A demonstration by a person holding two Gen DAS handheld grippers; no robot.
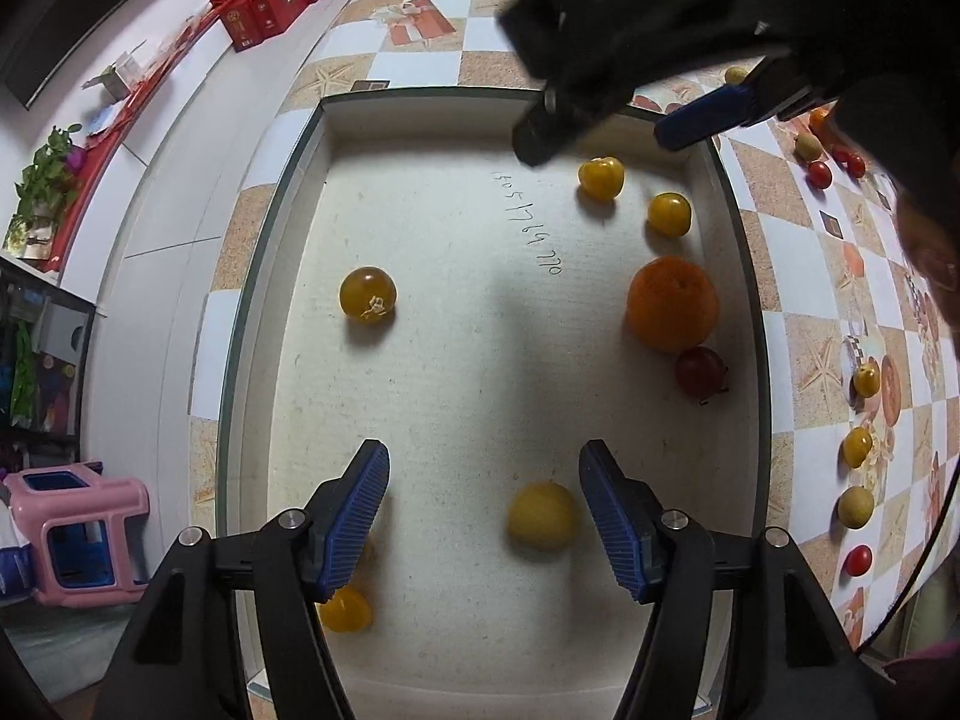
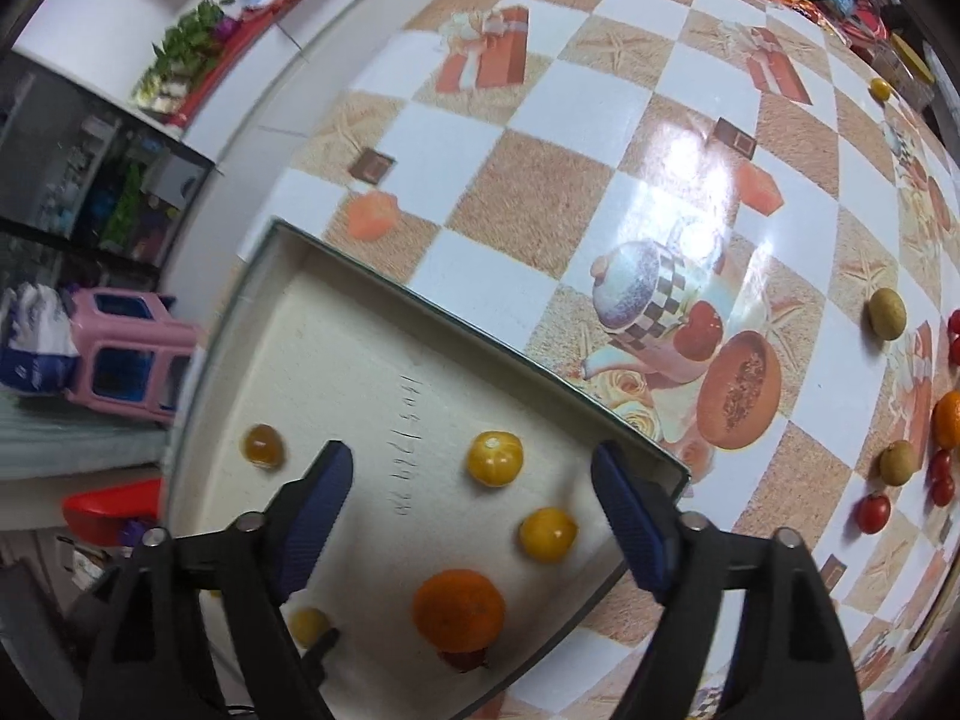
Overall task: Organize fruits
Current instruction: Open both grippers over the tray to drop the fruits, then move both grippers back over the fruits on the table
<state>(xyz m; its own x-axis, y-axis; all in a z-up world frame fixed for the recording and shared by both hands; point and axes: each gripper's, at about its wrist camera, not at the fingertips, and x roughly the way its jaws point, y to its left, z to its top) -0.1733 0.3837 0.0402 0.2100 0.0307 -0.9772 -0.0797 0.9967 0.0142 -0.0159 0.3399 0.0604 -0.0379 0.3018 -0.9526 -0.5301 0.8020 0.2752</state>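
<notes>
fruit dropped into tray (image 1: 288, 192), both grippers released.
left gripper (image 1: 483, 516) open over a blurred yellow fruit (image 1: 542, 516) beside its right pad; right gripper (image 2: 471, 519) open, empty, nearer loose table fruit (image 2: 873, 513).

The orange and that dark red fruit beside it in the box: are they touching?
Touching. In the left wrist view the orange and the red fruit meet with no gap showing between them.

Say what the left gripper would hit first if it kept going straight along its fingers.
Probably the bare tray floor: the left gripper is open, pointing down, with the blurred yellow fruit near its right finger. Depth is unclear.
</notes>
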